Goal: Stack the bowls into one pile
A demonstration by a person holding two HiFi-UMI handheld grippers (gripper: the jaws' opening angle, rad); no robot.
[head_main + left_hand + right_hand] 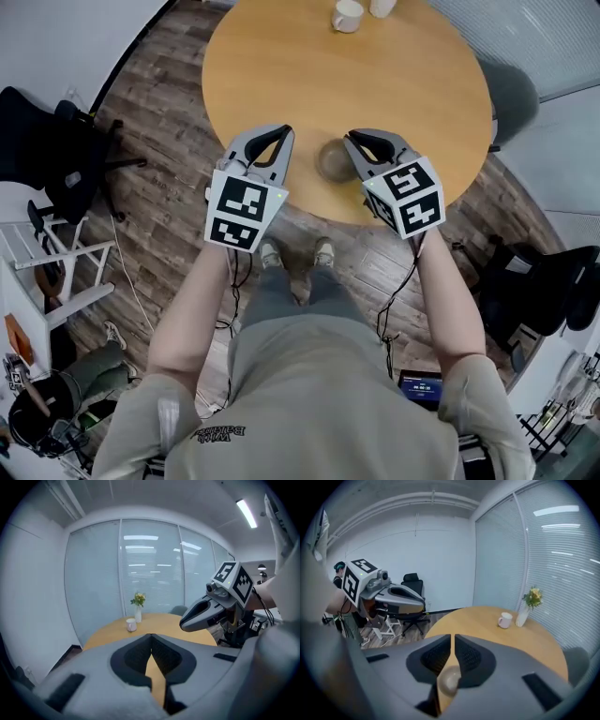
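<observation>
Wooden tabletop (281,56) carries a grey bowl (333,161) near its front edge, seemingly one finished pile. The left gripper (285,131) and right gripper (351,139) flank it, jaws together and empty, likely because nothing remains to lift.

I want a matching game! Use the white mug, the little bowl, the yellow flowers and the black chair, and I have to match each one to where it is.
Things:
1. white ceramic mug
2. small grey-brown round bowl
3. yellow flowers
4. black office chair

Places:
A. on the wood-plank floor, off the table
B. near edge of the round light-wood table
C. in a slim white vase
D. far edge of the table, beside the vase

Pairs: 1-D, 2-B, 3-C, 4-A
</observation>
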